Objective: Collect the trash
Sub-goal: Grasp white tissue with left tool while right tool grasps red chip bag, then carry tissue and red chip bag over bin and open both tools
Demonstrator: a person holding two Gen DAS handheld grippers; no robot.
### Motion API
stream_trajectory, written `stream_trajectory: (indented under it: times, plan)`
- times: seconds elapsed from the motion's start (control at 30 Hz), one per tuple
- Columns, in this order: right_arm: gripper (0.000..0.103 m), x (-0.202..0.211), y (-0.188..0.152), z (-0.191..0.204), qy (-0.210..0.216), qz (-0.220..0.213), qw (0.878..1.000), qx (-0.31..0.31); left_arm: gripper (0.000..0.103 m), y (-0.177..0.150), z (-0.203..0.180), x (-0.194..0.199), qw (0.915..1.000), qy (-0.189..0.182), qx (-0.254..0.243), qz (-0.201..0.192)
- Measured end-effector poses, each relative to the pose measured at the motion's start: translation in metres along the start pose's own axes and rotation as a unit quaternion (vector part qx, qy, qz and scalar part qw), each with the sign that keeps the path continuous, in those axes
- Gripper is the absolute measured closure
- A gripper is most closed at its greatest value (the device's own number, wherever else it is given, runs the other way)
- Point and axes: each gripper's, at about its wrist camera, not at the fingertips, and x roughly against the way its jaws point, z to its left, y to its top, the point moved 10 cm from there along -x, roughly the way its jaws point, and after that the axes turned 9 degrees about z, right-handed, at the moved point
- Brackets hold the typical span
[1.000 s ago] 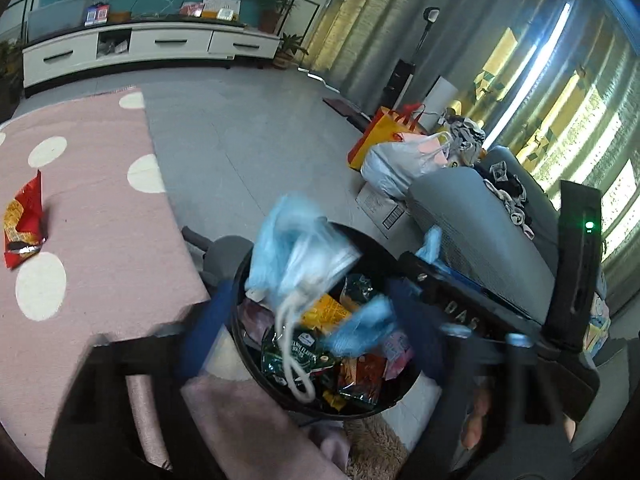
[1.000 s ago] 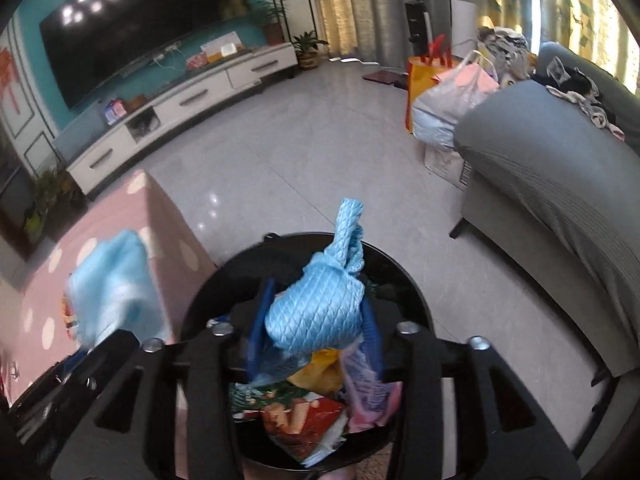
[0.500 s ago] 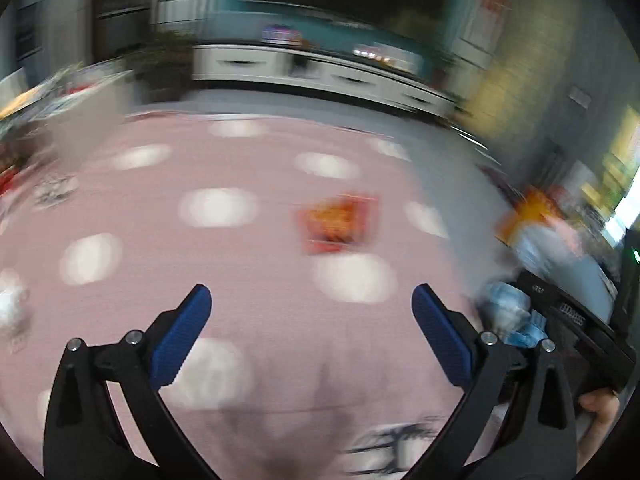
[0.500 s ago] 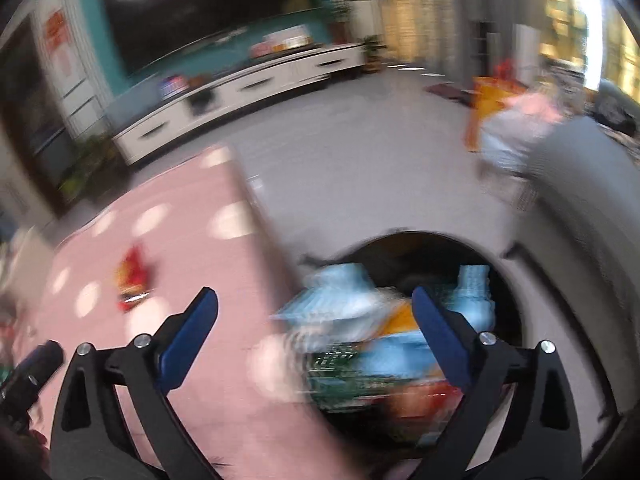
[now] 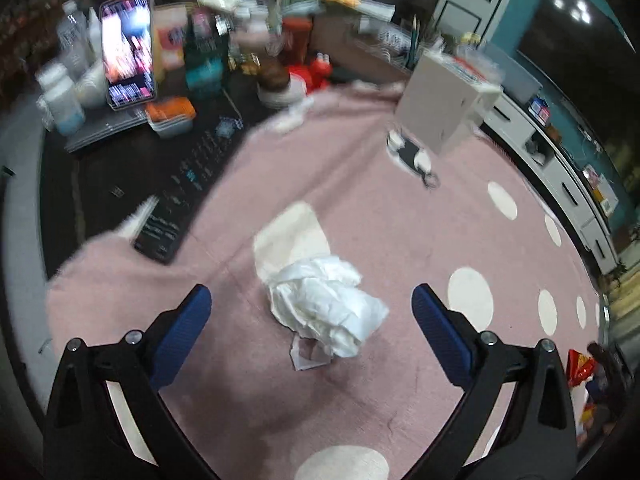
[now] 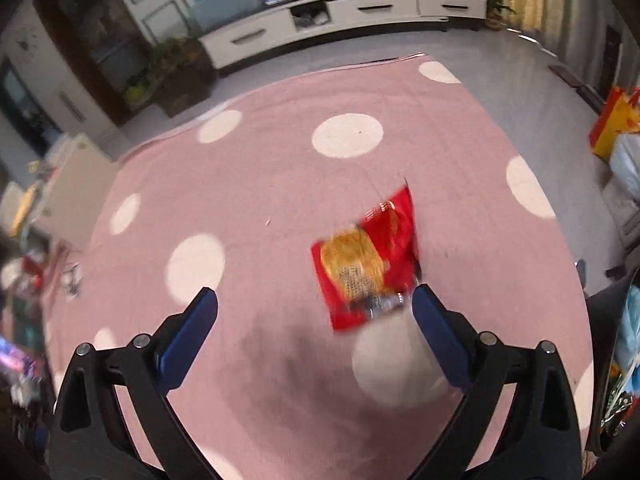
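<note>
- Left gripper (image 5: 311, 307) spread wide, holding nothing, hovering over a crumpled white tissue (image 5: 326, 307) that lies between the blue pads on the pink cloth (image 5: 380, 208)
- Right gripper (image 6: 314, 311) also wide and empty; red snack wrapper (image 6: 366, 259) flat on the same cloth, its lower corner just beside the right-hand pad, off-centre
- Likely to pinch cloth along with the tissue: soft, loose, low-lying, and a small paper scrap (image 5: 307, 356) under its near edge could be left behind
- Likely to miss or only nudge the wrapper if closed from here; thin, slick foil lying flat, prone to sliding away from one pad
- Blurred in both views, so alignment hard to trust
- Pink spotted cloth over a table; at its far end a dark remote (image 5: 162, 232), a lit phone (image 5: 128, 50), bottles and boxes, well apart from the tissue
- Beyond: grey floor, white TV cabinet (image 6: 344, 12), teal wall
</note>
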Motion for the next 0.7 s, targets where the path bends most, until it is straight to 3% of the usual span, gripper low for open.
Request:
stream_trajectory:
  times: [0.13,0.2,0.23,0.27,0.37,0.4,0.43,0.5,0.6,0.7]
  plan:
    - [0.007,-0.020,0.018,-0.011,-0.023,0.001,1.000,-0.020,0.007,-0.003,-0.008,-0.022,0.9996,0.004,-0.022,0.016]
    - [0.007,-0.025,0.019,-0.021,-0.036,0.005,0.999,-0.025,0.030,-0.010,-0.007,-0.035,0.9992,-0.006,-0.020,0.033]
    - [0.007,-0.029,0.019,-0.024,-0.042,0.008,0.999,-0.025,0.035,-0.014,-0.007,-0.041,0.9988,-0.013,-0.017,0.043]
    - [0.008,-0.032,0.016,-0.027,-0.047,0.012,0.999,-0.025,0.042,-0.012,-0.009,-0.039,0.9994,-0.005,-0.027,0.023]
    - [0.016,-0.045,0.013,-0.039,-0.065,0.021,0.997,-0.020,0.059,-0.017,-0.014,-0.038,0.9991,0.012,-0.038,0.015]
    - [0.026,-0.043,0.015,-0.042,-0.081,0.004,0.997,-0.009,0.064,-0.018,-0.016,-0.037,0.9989,0.017,-0.043,0.010]
    - [0.037,-0.042,0.015,-0.045,-0.102,-0.003,0.995,0.001,0.066,-0.019,-0.018,-0.036,0.9988,0.014,-0.046,0.007]
    - [0.044,-0.040,0.014,-0.044,-0.095,-0.011,0.995,0.009,0.069,-0.026,-0.035,-0.031,0.9980,-0.020,-0.059,0.013]
    - [0.058,-0.030,0.009,-0.045,-0.082,-0.018,0.996,0.020,0.069,-0.040,-0.073,-0.007,0.9934,-0.031,-0.109,-0.012]
    - [0.060,-0.002,0.001,-0.056,-0.078,-0.038,0.996,0.026,0.069,-0.068,-0.134,0.025,0.9821,-0.069,-0.172,-0.031]
